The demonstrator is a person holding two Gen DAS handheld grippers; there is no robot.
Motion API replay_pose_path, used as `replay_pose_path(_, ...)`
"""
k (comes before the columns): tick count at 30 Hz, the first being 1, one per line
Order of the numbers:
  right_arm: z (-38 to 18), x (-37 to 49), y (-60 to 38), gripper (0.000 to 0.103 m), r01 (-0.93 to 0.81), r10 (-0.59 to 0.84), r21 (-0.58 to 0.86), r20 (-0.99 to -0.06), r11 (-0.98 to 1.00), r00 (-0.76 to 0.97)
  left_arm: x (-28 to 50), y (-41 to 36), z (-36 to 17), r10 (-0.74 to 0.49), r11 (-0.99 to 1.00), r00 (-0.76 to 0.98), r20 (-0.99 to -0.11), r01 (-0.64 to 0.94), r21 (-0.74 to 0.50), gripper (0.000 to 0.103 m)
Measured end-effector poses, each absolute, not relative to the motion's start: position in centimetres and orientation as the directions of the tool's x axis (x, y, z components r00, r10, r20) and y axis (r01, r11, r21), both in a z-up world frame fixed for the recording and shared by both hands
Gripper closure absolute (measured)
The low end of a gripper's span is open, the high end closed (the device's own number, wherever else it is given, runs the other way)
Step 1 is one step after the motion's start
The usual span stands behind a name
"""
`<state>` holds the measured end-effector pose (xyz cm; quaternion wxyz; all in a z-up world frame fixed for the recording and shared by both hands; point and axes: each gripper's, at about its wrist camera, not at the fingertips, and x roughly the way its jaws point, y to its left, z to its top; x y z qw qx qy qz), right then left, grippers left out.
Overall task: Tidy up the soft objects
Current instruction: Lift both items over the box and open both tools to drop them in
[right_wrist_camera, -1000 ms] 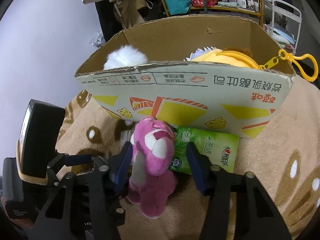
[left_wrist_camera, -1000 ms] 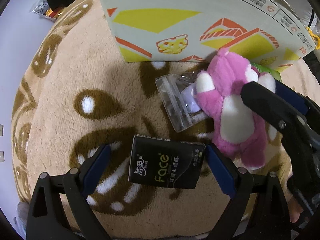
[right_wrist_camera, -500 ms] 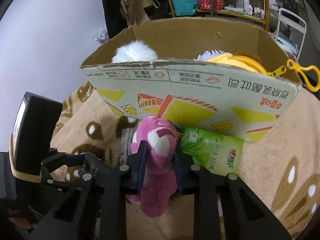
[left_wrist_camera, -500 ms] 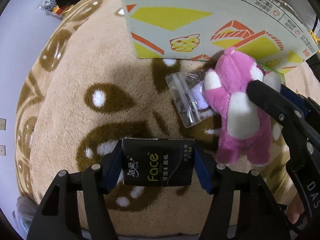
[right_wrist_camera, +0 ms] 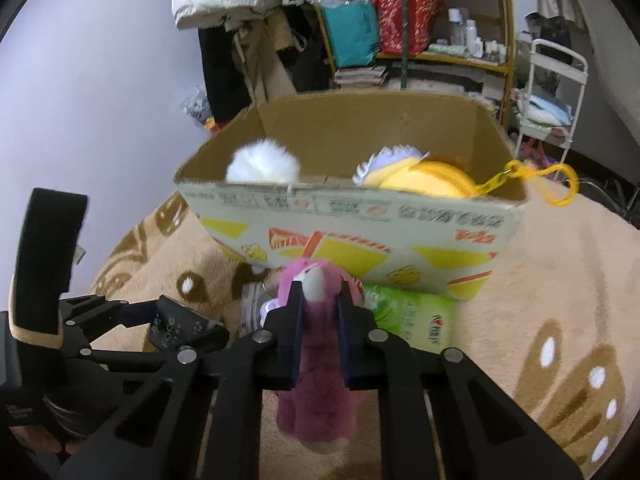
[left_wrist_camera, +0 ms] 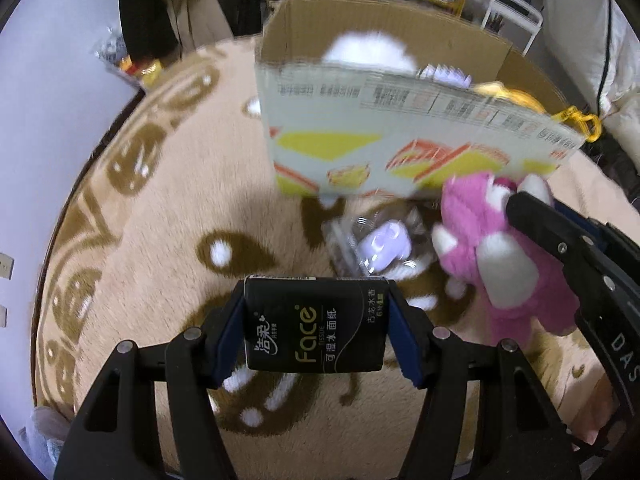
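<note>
My left gripper (left_wrist_camera: 316, 330) is shut on a black tissue pack (left_wrist_camera: 316, 324) and holds it above the tan rug. My right gripper (right_wrist_camera: 319, 312) is shut on a pink plush bear (right_wrist_camera: 316, 380), squeezing it just below the head, its body hanging under the jaws. In the left wrist view the pink plush bear (left_wrist_camera: 492, 256) hangs at the right with the right gripper's black arm across it. The open cardboard box (right_wrist_camera: 352, 228) stands just beyond both grippers. Inside it I see a white fluffy ball (right_wrist_camera: 262, 164) and a yellow plush (right_wrist_camera: 424, 180) with a keyring.
On the tan patterned rug (left_wrist_camera: 160, 240) in front of the box lie a clear zip bag with a lilac item (left_wrist_camera: 380, 240) and a green tissue pack (right_wrist_camera: 412, 316). Behind the box stand shelves (right_wrist_camera: 420, 40) full of goods and a white cart (right_wrist_camera: 556, 92).
Both grippers closed on their objects and lifted them off the rug: the left on the black tissue pack, the right on the pink bear. The box's open top has come into view.
</note>
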<state>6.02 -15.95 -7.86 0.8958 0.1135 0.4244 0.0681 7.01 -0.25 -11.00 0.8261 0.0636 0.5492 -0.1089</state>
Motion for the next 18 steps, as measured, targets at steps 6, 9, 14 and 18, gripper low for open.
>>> replay_pose_path(6,-5.9,4.9,-16.7,0.088,-0.02,0.211,0.266,-0.712,0.964,0.669,6.2,0.7,-8.7,-0.134,0.971,0.479,-0.868,0.24,-0.017,0.04)
replay_pose_path(9,-4.4,4.2,-17.0,0.088,-0.028,0.218,0.277,-0.685,0.96,0.695,5.7,0.1,-7.0,-0.148,0.971,0.552,-0.82,0.237,-0.016,0.04)
replay_pose_path(14,-1.7,2.9,-17.4,0.088,-0.032,0.203,0.271,-0.633,0.962,0.747,5.4,-0.4,-4.5,-0.15,0.977,0.678,-0.72,0.214,-0.002,0.04)
replay_pose_path(18,0.3,2.5,-18.1,0.088,-0.024,0.176,0.257,-0.588,0.966,0.79,4.5,-0.6,-2.5,-0.169,0.975,0.759,-0.629,0.22,0.003,0.04)
